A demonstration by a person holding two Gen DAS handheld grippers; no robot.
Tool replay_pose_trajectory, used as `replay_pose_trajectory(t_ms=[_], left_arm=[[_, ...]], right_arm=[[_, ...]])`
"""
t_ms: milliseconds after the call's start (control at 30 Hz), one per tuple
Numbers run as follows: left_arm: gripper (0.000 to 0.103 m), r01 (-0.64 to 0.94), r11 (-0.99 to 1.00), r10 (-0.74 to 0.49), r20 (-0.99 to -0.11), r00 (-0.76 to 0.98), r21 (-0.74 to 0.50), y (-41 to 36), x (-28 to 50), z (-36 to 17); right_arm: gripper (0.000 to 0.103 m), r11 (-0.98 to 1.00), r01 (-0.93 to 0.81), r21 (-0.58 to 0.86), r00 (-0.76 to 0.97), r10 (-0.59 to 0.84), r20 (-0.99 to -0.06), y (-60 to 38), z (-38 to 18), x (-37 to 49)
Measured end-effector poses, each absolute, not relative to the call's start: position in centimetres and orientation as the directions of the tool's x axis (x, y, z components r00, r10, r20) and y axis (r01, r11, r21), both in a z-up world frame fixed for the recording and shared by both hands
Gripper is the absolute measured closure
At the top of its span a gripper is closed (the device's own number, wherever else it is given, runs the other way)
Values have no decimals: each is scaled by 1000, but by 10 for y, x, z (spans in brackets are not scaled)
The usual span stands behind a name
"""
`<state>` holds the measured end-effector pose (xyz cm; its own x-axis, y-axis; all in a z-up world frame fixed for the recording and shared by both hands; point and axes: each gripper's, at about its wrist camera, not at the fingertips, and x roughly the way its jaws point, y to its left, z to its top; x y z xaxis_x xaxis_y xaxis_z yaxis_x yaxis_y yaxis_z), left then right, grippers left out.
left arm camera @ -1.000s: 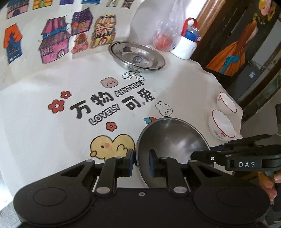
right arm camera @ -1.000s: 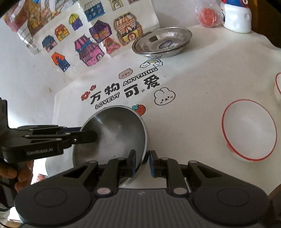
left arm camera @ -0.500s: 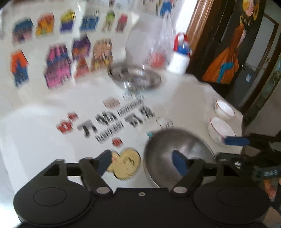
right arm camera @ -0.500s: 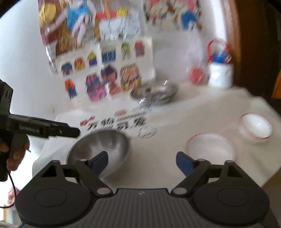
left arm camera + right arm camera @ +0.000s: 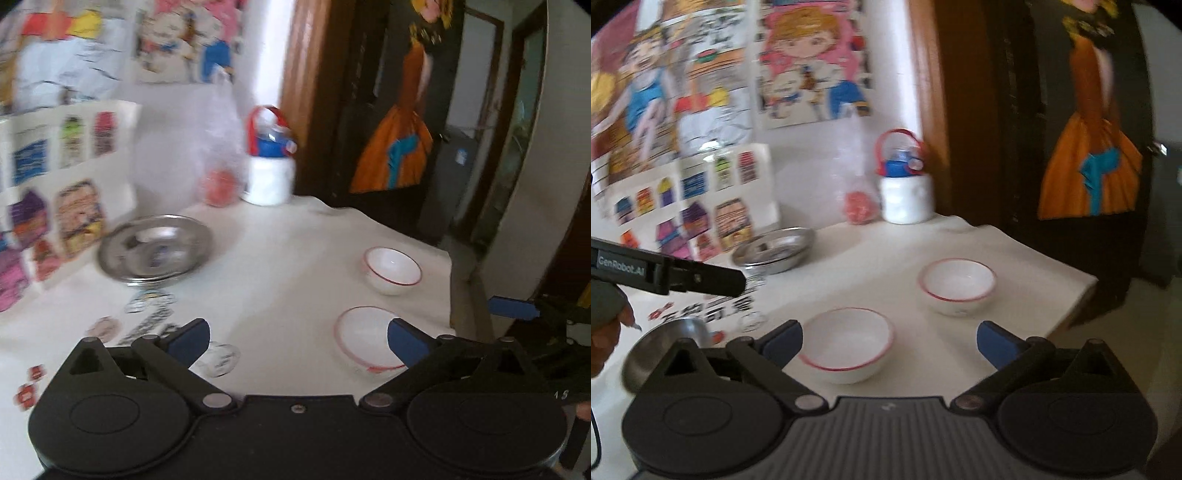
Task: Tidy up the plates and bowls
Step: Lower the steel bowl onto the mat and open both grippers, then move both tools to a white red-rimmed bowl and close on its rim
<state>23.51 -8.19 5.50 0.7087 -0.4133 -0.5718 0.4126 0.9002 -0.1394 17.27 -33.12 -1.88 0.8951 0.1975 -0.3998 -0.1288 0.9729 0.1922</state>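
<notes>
Right wrist view: both hand-held grippers, right (image 5: 889, 341) and left (image 5: 297, 341), just opened, empty. Next likely step: grab near red-rimmed bowl (image 5: 846, 341), stack onto far bowl (image 5: 956, 285).

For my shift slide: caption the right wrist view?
Open right gripper faces two red-rimmed white bowls; steel bowl sits released at left.

Left claw (image 5: 298, 341) jaws have just been opening, now wide, nothing between them. Two red-rimmed white bowls (image 5: 392, 270) sit apart on desk (image 5: 280, 266); steel plates (image 5: 155, 250) at rear, blurred.
</notes>
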Motion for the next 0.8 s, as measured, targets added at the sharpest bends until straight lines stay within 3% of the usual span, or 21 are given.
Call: replay_pose_trajectory(t_ms=[300, 600, 800], left_arm=[[1, 436, 881, -434, -680, 591, -183, -127, 295, 26], [1, 421, 885, -421, -725, 545, -198, -132, 312, 4], [11, 431, 880, -423, -742, 519, -201, -136, 317, -1]], right_arm=[[9, 967, -86, 238, 875, 188, -446, -339, -48, 209], [12, 962, -92, 256, 852, 209, -480, -337, -64, 221], [17, 960, -79, 267, 856, 203, -476, -337, -65, 223]])
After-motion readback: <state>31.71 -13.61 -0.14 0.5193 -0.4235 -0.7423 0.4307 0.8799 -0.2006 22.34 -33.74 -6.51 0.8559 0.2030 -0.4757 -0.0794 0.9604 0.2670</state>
